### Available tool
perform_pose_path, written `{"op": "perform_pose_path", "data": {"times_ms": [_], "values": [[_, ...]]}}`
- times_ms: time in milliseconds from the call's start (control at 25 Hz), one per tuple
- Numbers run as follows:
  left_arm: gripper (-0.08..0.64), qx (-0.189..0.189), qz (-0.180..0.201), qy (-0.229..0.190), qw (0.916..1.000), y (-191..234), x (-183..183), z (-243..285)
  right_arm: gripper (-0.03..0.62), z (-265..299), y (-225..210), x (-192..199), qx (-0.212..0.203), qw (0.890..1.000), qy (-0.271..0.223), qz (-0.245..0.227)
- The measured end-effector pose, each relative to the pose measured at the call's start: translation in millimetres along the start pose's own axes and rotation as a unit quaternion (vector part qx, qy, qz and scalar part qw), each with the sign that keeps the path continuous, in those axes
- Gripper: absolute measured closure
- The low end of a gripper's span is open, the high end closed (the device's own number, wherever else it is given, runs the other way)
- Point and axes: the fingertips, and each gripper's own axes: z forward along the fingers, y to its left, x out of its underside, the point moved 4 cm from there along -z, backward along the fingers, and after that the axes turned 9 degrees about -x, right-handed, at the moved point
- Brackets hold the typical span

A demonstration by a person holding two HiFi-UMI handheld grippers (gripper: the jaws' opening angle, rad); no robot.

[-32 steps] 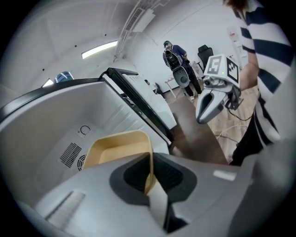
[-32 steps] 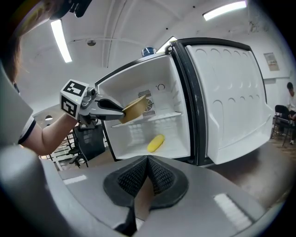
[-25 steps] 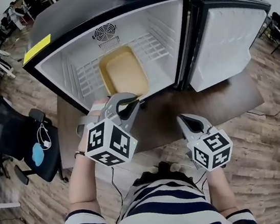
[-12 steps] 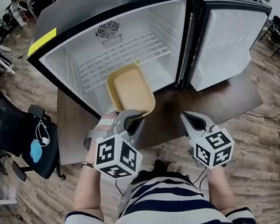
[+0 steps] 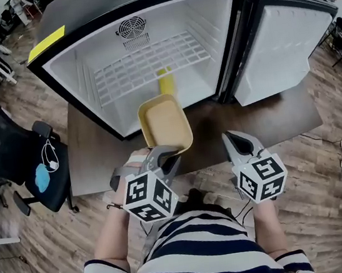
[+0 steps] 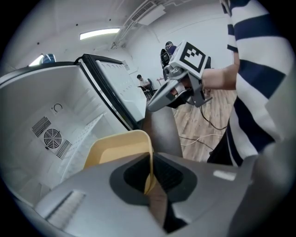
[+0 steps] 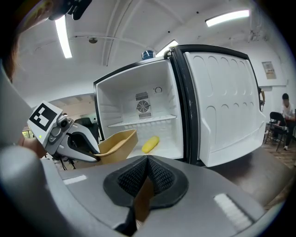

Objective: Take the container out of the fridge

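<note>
- Pinching the container point(image 5: 165, 124) by its near wall: your left gripper point(image 5: 163, 158) has its jaws clamped on the yellow rim, one jaw inside and one outside, as the left gripper view shows plainly.
- The container rides open side up, roughly level, and looks empty. It is held out in front of the fridge point(image 5: 67, 71) opening, over the dark table point(image 5: 92, 159). Its far end lies close to the fridge's front lip and its near end points at your body.
- Your right gripper point(image 5: 240, 145) hangs to the right of the container and apart from it, with its jaws pressed together on nothing. The fridge door point(image 5: 278, 48) stands wide open beyond it.
- A small yellow item point(image 5: 164, 82) lies on the fridge floor below the wire shelf point(image 5: 148, 63). The task as worded does not name it.
- Step in hand, by my reading: the withdrawal itself, near its end. The container looks out of the cabinet, or all but.
- The next move calls for drawing the far end fully clear of the lip. Hold the wrist steady as you do, since a pinch on one wall lets the far end droop.
- After that you need a bare patch of table. Lower the container flat and let the base rest before the jaws part.
- Your right gripper is free to steady the far wall if the container sags, or to take the door.
</note>
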Motion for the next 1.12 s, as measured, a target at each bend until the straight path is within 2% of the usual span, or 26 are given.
{"op": "perform_pose_path", "data": {"times_ms": [400,560,1120], "values": [[0.560,0.019,-0.037,0.021,0.9989,-21,25,8,0.598,19,10,8,-0.019,1.000,0.014,-0.006],[0.560,0.036,-0.041,0.025,0.9982,-30,28,12,0.598,20,9,11,-0.018,1.000,0.018,-0.007],[0.560,0.057,-0.048,0.034,0.9967,-41,33,14,0.598,15,6,15,-0.004,1.000,0.020,-0.005]]}}
